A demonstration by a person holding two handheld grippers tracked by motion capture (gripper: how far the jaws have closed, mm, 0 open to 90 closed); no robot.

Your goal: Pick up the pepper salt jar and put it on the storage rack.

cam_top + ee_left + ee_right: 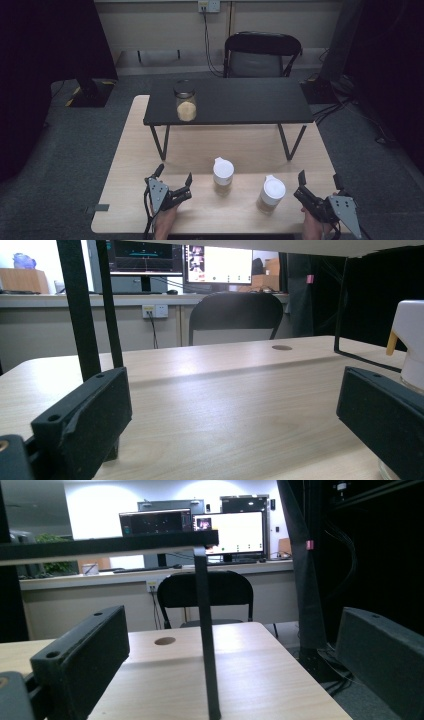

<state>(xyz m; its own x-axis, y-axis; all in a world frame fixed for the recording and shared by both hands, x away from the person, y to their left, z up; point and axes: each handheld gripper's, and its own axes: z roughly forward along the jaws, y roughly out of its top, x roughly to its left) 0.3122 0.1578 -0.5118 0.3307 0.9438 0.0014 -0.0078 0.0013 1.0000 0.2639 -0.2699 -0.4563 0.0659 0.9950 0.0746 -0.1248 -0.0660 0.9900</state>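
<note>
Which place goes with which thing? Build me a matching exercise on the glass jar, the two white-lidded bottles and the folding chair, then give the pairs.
Things:
1. glass jar
2. left white-lidded bottle
3. right white-lidded bottle
4. black folding chair

Places:
A. on the floor behind the black shelf
B. on the wooden table, nearer the left claw
C. on top of the black shelf, towards its left end
D. on the wooden table, nearer the right claw

Pairs: 1-C, 2-B, 3-D, 4-A
</note>
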